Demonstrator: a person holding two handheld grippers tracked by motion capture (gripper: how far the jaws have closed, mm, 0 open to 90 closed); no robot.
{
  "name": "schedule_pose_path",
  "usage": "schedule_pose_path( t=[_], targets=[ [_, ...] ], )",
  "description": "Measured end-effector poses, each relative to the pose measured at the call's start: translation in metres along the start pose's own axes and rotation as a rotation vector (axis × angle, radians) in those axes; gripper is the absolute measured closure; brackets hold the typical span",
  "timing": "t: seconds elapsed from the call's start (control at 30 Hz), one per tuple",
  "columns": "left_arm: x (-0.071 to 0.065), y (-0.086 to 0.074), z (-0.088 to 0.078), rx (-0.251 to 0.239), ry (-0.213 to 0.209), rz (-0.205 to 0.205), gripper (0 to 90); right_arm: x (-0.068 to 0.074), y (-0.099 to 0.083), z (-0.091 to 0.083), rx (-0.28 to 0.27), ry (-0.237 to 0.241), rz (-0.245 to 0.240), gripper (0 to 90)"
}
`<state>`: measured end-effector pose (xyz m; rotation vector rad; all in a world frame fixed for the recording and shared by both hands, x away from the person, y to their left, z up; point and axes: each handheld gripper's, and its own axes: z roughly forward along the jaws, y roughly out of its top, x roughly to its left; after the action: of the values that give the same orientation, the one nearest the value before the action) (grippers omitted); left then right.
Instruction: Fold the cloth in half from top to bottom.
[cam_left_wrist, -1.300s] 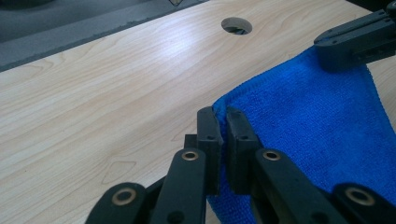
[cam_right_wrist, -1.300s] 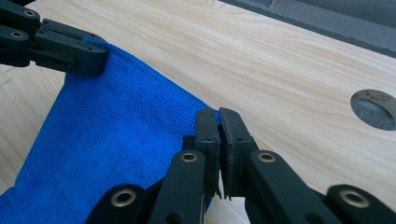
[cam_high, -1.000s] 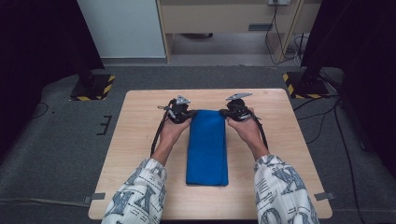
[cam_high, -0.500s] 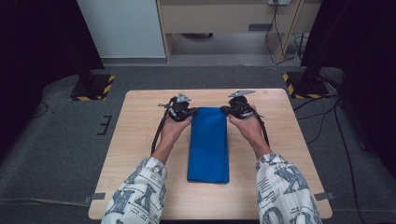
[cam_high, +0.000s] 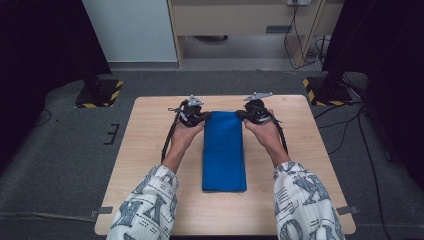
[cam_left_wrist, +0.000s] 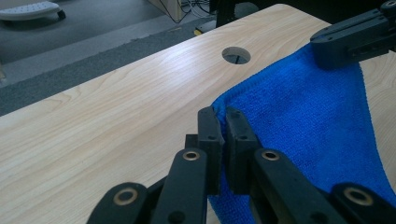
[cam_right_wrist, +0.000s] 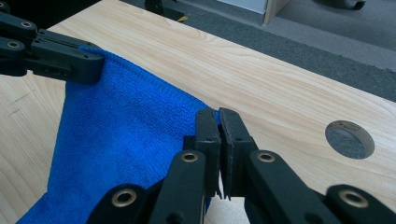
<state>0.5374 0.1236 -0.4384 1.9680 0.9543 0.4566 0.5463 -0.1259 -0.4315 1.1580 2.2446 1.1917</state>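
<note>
A blue towel (cam_high: 224, 150) lies folded into a long strip down the middle of the wooden table (cam_high: 150, 150). My left gripper (cam_high: 201, 118) is shut on its far left corner, and my right gripper (cam_high: 244, 115) is shut on its far right corner. In the left gripper view the jaws pinch the towel's edge (cam_left_wrist: 223, 114), and the blue cloth (cam_left_wrist: 308, 112) stretches across to the right gripper (cam_left_wrist: 327, 58). In the right gripper view the jaws clamp the other corner (cam_right_wrist: 217, 114). There the towel (cam_right_wrist: 121, 126) runs over to the left gripper (cam_right_wrist: 93, 65), with its far edge raised slightly.
A round cable hole (cam_left_wrist: 236, 55) is cut into the tabletop beyond the towel's far edge; the same or a like hole (cam_right_wrist: 349, 139) sits right of my right jaws. Bare wood flanks the towel. Grey floor and black stand bases (cam_high: 97, 95) surround the table.
Both grippers, holding the towel's far corners, have crept slightly toward the table's far edge, and the towel has slid with them.
</note>
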Motion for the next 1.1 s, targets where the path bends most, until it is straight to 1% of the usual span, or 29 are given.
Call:
schedule_pose_path(
  t=[0.23,0.37,0.53,0.6,0.77,0.87,0.97,1.0,1.1],
  targets=[
    [-0.002,-0.002,-0.002,0.000,-0.003,0.006,86.5,0.002,-0.002,-0.002,-0.004,0.002,-0.007,87.7],
    [-0.004,-0.004,-0.004,0.002,0.001,0.016,86.6,0.003,-0.004,-0.003,-0.008,0.004,-0.013,87.6],
    [-0.008,-0.008,-0.007,-0.002,-0.001,0.017,86.5,0.007,-0.007,-0.007,-0.009,0.004,-0.018,87.7],
    [-0.011,-0.009,-0.009,-0.003,-0.002,0.023,86.5,0.008,-0.010,-0.009,-0.005,0.005,-0.027,87.6],
    [-0.018,-0.010,-0.014,-0.005,-0.006,0.037,86.5,0.012,-0.016,-0.015,-0.008,0.007,-0.035,87.6],
    [-0.022,-0.011,-0.018,-0.014,-0.010,0.037,86.5,0.013,-0.019,-0.019,-0.009,0.009,-0.033,87.6],
    [-0.024,-0.012,-0.021,-0.010,-0.009,0.043,86.5,0.016,-0.021,-0.022,-0.014,0.014,-0.037,87.6],
    [-0.025,-0.013,-0.021,-0.010,-0.009,0.042,86.5,0.017,-0.023,-0.023,-0.013,0.015,-0.044,87.6],
    [-0.026,-0.014,-0.023,-0.010,-0.014,0.040,86.5,0.020,-0.025,-0.025,-0.010,0.020,-0.046,87.6]
  ],
)
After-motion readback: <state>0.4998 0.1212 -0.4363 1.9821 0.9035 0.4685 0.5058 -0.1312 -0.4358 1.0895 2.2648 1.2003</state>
